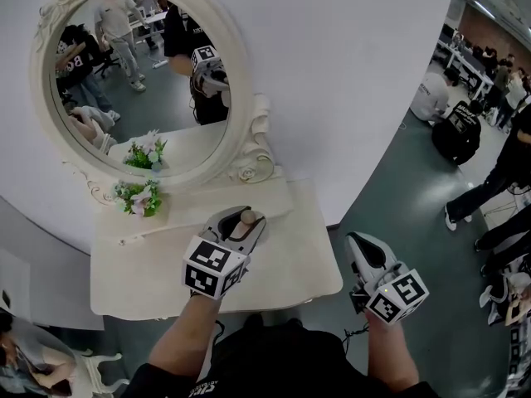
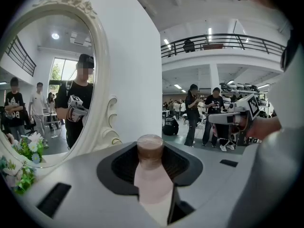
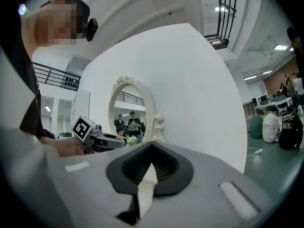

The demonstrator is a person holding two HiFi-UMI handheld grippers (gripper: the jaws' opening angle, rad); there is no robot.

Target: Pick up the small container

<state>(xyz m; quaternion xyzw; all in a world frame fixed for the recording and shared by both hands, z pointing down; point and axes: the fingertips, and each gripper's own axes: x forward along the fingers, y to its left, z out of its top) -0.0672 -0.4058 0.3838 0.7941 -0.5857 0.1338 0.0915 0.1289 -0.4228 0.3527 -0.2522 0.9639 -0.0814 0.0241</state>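
Nearest, off the table's right near corner and over the floor, the right gripper (image 1: pixel 361 247) hangs idle, its jaws drawn together with nothing between them. To its left, over the white table (image 1: pixel 149 272), the left gripper (image 1: pixel 245 226) has its jaws clamped on the small container (image 2: pixel 151 175), a pale pink bottle whose brown cap points away toward the far side. The grasp looks made, so the step in hand is the lift. No view shows whether the bottle's base has cleared the tabletop. The next move calls for a steady grip and a straight rise. The bottle is capped and opaque, so its contents cannot be seen. Farther left, a small bunch of flowers (image 1: pixel 141 197) sits at the foot of the oval mirror (image 1: pixel 149 81); any vase under it cannot be made out.
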